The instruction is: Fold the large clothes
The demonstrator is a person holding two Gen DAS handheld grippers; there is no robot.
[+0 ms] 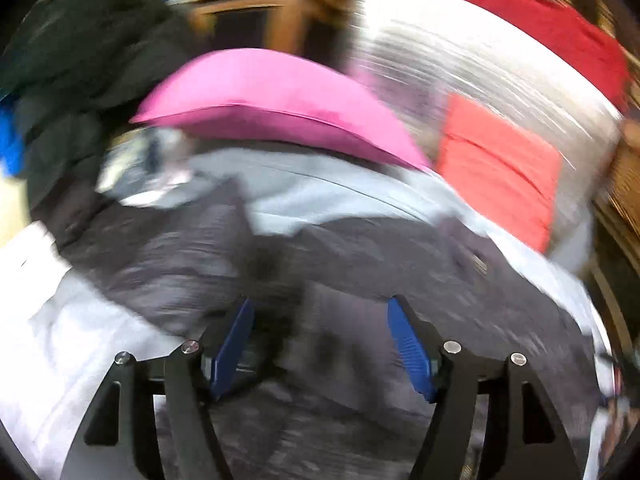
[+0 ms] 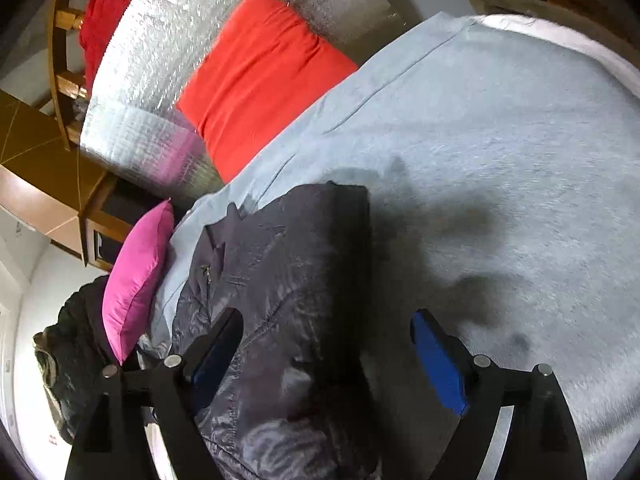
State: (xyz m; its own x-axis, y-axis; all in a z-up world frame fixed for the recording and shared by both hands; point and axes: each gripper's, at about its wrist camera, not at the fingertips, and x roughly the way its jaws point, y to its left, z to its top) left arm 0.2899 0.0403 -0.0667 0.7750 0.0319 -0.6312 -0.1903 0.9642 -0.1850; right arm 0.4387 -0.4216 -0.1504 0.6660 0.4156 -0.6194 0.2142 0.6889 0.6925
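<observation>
2 grippers, left (image 1: 320, 344) and right (image 2: 326, 354), both spread wide over a crumpled dark grey puffy nylon jacket (image 2: 280, 280), gripping nothing; lying on pale grey fleece blanket (image 2: 500, 160).

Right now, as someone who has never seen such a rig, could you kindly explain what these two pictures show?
There is no robot here: a person holds a two-finger gripper in each hand, and a fisheye camera on each looks forward along its fingers. The blurred picture is from the left gripper, the sharp one from the right gripper. The black arms with blue pads at the bottom are the fingers. Both grippers are open and hold nothing. On a grey sheet lies a dark jacket, the garment to be folded; the right gripper's left finger is over it. Nearby are a pink pillow, a red cushion and a silver mat. A dark pile of clothes sits beyond the pillow.
</observation>
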